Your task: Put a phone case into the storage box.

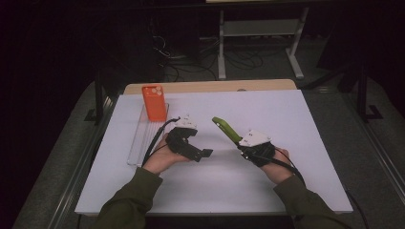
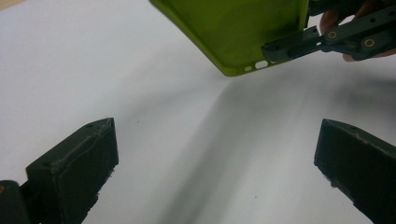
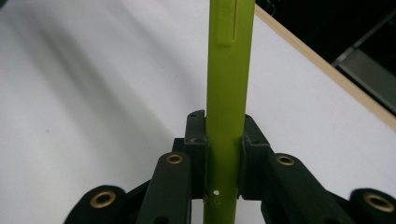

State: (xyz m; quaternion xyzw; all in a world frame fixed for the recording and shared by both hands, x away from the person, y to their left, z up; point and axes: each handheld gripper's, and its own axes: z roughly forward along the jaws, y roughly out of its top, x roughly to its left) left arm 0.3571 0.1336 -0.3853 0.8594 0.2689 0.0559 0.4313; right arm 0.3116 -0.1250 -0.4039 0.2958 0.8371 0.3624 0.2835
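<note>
My left gripper [image 1: 206, 153] hovered low over the white surface [image 1: 248, 181], its fingers [image 2: 74, 170] spread wide with nothing between them. Just beside it, my right gripper [image 3: 224, 140] had its fingers clamped on the edge of a green phone case [image 1: 226, 129], held tilted above the surface. Farther back an orange phone [image 1: 154, 102] stood at the end of a clear tray [image 1: 142, 138].

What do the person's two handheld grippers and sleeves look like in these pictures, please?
Both sleeves are olive green. The left gripper and right gripper are black linkage frames with blocky black jaws, brass-coloured pivot rivets and a pale three-cornered top plate. A black cable trails from each.
</note>
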